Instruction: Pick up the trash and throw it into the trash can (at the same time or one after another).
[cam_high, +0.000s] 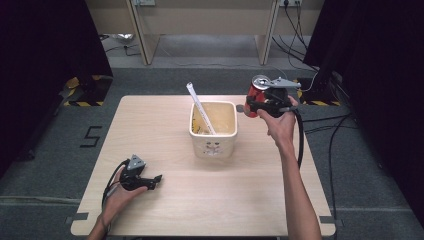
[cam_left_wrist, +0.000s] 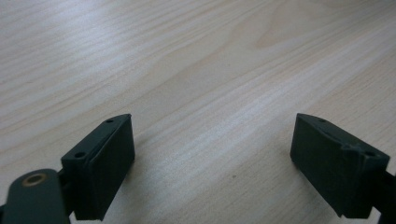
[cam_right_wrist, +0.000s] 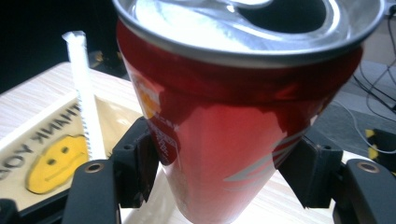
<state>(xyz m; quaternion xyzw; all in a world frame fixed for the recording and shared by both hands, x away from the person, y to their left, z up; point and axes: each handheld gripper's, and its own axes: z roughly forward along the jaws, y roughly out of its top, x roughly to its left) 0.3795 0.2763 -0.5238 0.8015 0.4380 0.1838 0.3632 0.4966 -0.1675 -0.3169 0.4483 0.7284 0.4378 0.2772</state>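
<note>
While the red can (cam_right_wrist: 233, 135) sits clamped between the right gripper (cam_high: 251, 106) jaws, held off the counter (cam_high: 165, 200) just beside the cream bin (cam_high: 213, 131), the carry step seems underway; next comes positioning above that bin's opening. Left gripper (cam_left_wrist: 212, 163) rests wide open, empty.

**What stays out of sight**

In my right gripper view the red can (cam_right_wrist: 233, 116) runs past the top edge, and its base drops below the bottom edge. Its printed lettering is too blurred to read. The paper-wrapped straw (cam_high: 200, 107) sinks into the cream container (cam_high: 213, 145) (its lower end hidden by the wall). My left gripper (cam_left_wrist: 212, 168) is cropped at the bottom edge.
</note>
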